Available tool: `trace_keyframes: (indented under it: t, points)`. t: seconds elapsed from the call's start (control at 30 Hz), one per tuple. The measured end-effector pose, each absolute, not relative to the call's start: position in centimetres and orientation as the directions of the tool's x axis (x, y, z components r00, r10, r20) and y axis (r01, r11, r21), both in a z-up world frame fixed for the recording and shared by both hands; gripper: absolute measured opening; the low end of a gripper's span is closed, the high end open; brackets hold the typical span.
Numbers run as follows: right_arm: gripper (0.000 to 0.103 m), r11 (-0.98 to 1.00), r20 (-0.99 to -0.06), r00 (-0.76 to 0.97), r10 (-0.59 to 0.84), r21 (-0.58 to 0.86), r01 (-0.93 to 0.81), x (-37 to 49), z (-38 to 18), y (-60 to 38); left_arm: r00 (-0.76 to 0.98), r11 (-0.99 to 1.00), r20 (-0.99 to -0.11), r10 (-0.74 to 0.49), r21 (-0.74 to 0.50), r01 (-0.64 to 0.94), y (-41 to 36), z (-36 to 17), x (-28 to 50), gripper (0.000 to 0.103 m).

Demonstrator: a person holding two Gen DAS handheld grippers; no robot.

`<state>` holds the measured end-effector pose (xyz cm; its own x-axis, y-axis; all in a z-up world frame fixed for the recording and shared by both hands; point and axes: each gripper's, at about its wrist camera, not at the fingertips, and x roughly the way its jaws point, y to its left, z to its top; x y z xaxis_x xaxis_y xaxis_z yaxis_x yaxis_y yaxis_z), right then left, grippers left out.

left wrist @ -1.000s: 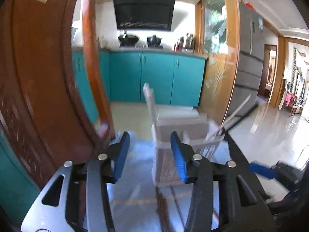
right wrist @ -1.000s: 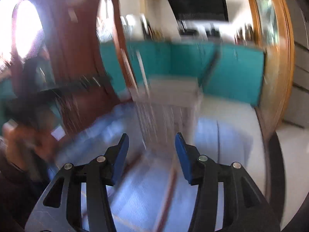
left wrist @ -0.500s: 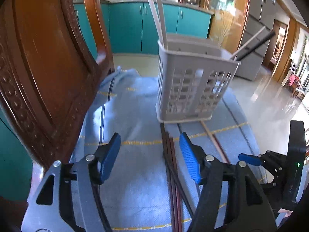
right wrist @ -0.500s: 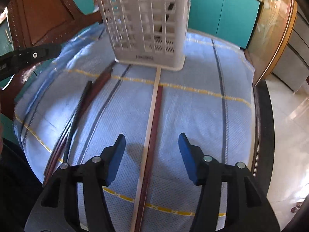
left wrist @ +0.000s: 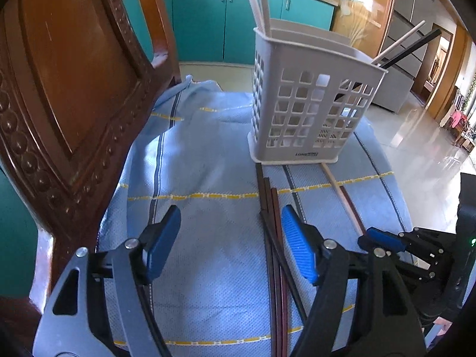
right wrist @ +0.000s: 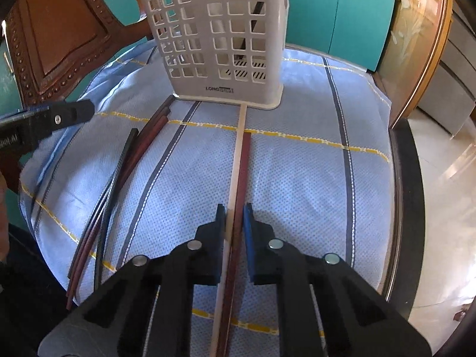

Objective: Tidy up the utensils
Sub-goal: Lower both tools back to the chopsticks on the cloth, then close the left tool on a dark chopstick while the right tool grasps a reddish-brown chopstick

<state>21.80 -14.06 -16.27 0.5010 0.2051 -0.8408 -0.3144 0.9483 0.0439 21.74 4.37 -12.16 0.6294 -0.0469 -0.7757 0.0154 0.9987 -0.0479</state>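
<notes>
on the desk: we are working over a blue checked cloth [right wrist: 297, 178] with a white slotted basket [right wrist: 220, 38] standing at its far end, a few chopsticks already leaning in it.
right gripper [right wrist: 232, 223]: its jaws have just been closing and are now pinching a pale chopstick [right wrist: 238, 148] and a reddish-brown chopstick [right wrist: 244, 160] lying side by side, both pointing at the basket's foot.
left gripper [left wrist: 230, 241]: its jaws have just been opening and are now standing wide with nothing between them; bare cloth is lying in the gap.
dark chopsticks [left wrist: 272, 214]: a loose bundle is lying just beside the left gripper's right-hand jaw, running from the basket's base back under that jaw.
handling: we are judging these sticks to be light, stiff, thin and smooth, so they are likely rolling or scissoring apart if pinched unevenly.
where to hold: we are favouring a grip across both sticks near mid-length, square to them, so they are tipping less when lifted.
wooden chair [left wrist: 68, 89]: it is crowding the left side of the cloth.
</notes>
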Motion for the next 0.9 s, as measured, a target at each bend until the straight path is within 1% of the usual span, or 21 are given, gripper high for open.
trace_keyframes:
  t: [0.13, 0.3, 0.37, 0.5, 0.67, 0.83, 0.87, 0.9]
  points:
    - [0.012, 0.954, -0.829, 0.513, 0.225, 0.079, -0.290, 22.0, -16.0, -14.6, 0.617, 0.999, -0.786, -0.041, -0.041, 0.014, 4.3, -12.7, 21.8, 0.071]
    - [0.012, 0.943, -0.773, 0.551, 0.315, 0.191, -0.272, 22.2, -14.3, -16.2, 0.593, 0.999, -0.804, -0.046, -0.045, 0.016, 4.3, -13.4, 22.0, 0.072]
    - [0.011, 0.938, -0.758, 0.560, 0.334, 0.210, -0.275, 22.2, -13.9, -16.4, 0.580, 0.999, -0.813, -0.048, -0.048, 0.015, 4.3, -13.8, 22.1, 0.072]
    - [0.011, 0.941, -0.774, 0.544, 0.324, 0.206, -0.267, 22.3, -14.2, -16.3, 0.550, 0.999, -0.834, -0.049, -0.050, 0.014, 4.2, -14.7, 22.3, 0.072]
    - [0.012, 0.957, -0.808, 0.522, 0.275, 0.180, -0.227, 22.8, -15.2, -16.7, 0.522, 0.999, -0.852, -0.047, -0.039, 0.027, 3.6, -15.6, 22.4, 0.072]
    - [0.017, 0.953, -0.815, 0.506, 0.282, 0.177, -0.246, 22.7, -15.5, -16.4, 0.493, 0.997, -0.867, -0.072, -0.048, 0.062, 2.6, -16.6, 22.5, 0.072]
    - [0.018, 0.954, -0.816, 0.507, 0.277, 0.169, -0.249, 22.6, -15.5, -16.2, 0.486, 0.996, -0.871, -0.075, -0.044, 0.075, 2.2, -16.9, 22.5, 0.071]
    - [0.020, 0.954, -0.817, 0.508, 0.272, 0.160, -0.253, 22.6, -15.6, -16.1, 0.482, 0.996, -0.873, -0.073, -0.040, 0.080, 2.0, -17.2, 22.5, 0.064]
